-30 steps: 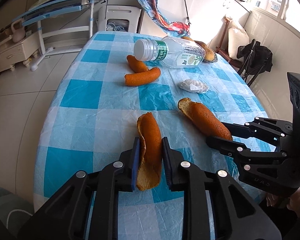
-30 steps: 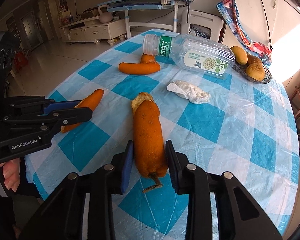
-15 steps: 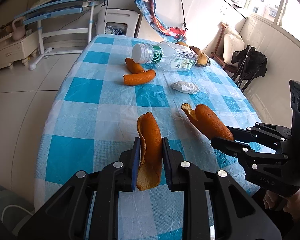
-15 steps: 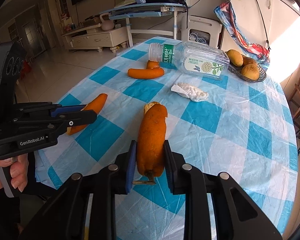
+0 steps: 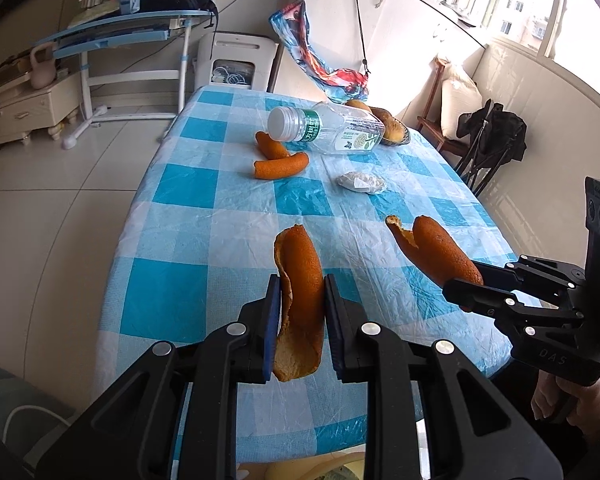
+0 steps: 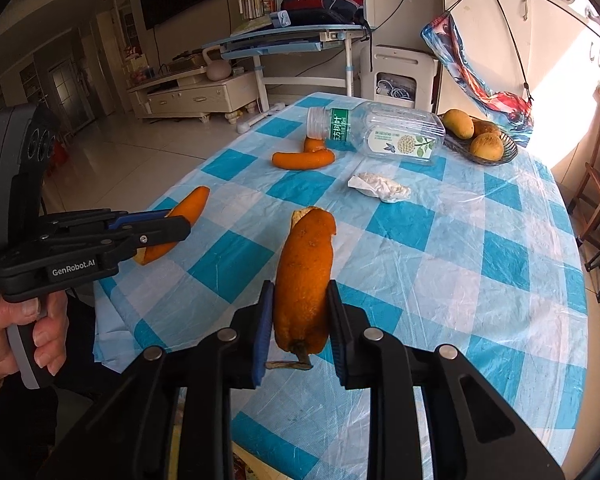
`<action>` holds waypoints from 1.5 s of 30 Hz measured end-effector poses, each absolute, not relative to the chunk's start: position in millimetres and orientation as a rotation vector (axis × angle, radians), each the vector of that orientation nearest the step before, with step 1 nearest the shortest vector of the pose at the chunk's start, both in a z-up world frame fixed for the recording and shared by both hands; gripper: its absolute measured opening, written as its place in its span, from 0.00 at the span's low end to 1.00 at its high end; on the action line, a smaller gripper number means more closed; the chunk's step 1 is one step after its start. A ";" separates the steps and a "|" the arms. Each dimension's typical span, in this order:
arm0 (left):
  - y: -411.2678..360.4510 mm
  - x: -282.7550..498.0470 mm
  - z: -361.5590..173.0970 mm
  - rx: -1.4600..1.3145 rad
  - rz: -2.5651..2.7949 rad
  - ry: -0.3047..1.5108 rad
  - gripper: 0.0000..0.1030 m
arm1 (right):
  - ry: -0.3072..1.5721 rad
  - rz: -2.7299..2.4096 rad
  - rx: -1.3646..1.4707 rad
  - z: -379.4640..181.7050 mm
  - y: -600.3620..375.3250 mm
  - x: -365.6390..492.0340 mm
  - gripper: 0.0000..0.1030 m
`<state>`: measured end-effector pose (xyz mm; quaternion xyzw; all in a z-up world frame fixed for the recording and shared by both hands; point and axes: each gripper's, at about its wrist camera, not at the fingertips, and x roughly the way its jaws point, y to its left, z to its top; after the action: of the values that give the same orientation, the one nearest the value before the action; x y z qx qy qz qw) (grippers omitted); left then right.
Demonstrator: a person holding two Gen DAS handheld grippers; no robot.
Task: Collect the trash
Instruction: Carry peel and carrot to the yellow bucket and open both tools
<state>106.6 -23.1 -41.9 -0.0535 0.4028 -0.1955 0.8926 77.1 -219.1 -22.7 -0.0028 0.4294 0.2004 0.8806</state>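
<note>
Left wrist view: left gripper (image 5: pixel 299 312) clamped on thin peel (image 5: pixel 300 300); right gripper (image 6: pixel 299 316) clamped on stalked peel (image 6: pixel 304 280); both lifted off the table; curled rinds could slip w/ a fast swing.

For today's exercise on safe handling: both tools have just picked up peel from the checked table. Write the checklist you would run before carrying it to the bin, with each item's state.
1. Left tool shut on the curled peel: ok.
2. Right tool shut on the stemmed peel: ok.
3. Both peels lifted off the tablecloth: ok.
4. Tools apart from each other: ok.
5. Bin in view: not ok, none seen.
6. Table cleared: not ok; the bottle, the crumpled tissue and two peel pieces remain.
</note>
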 end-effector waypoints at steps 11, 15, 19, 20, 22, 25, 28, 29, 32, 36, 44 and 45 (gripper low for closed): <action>-10.7 67.7 -38.3 -0.127 -0.412 0.824 0.20 | 0.888 0.512 -0.041 -8.1 -192.4 5.5 0.25; -5.1 50.8 -38.1 -0.130 -0.409 0.822 0.20 | 0.912 0.557 -0.077 -9.8 -180.0 -29.6 0.25; 0.5 34.6 -36.6 -0.135 -0.409 0.817 0.20 | 0.940 0.591 -0.090 -12.9 -172.2 -58.3 0.25; 1.7 31.1 -35.9 -0.137 -0.410 0.815 0.20 | 0.949 0.600 -0.089 -13.4 -171.9 -63.4 0.25; 3.8 24.5 -34.7 -0.144 -0.410 0.811 0.20 | 0.969 0.617 -0.092 -14.4 -169.5 -73.9 0.25; 5.8 14.8 -33.7 -0.150 -0.411 0.807 0.20 | 1.015 0.652 -0.115 -19.9 -162.3 -88.1 0.25; 6.3 7.2 -33.1 -0.148 -0.415 0.809 0.20 | 1.066 0.689 -0.192 -30.1 -146.1 -104.3 0.26; 6.5 5.0 -33.4 -0.147 -0.416 0.810 0.20 | 1.081 0.705 -0.225 -34.0 -140.1 -108.7 0.26; 7.2 -2.3 -34.0 -0.144 -0.418 0.813 0.20 | 1.125 0.740 -0.328 -47.1 -122.9 -122.1 0.29; 8.3 -10.0 -34.0 -0.143 -0.421 0.812 0.20 | 1.130 0.723 -0.355 -52.6 -122.0 -123.3 0.50; 4.0 -22.2 -34.4 -0.128 -0.436 0.812 0.20 | 1.037 0.581 -0.132 -30.3 -162.9 -98.2 0.69; 3.2 -23.3 -34.6 -0.125 -0.438 0.812 0.20 | 1.021 0.567 -0.103 -27.1 -168.4 -96.0 0.71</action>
<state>-23.3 3.2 -34.6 -0.0605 0.3915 -0.2111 0.8936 -96.0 -168.4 -27.1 -0.0486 0.4819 0.2676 0.8330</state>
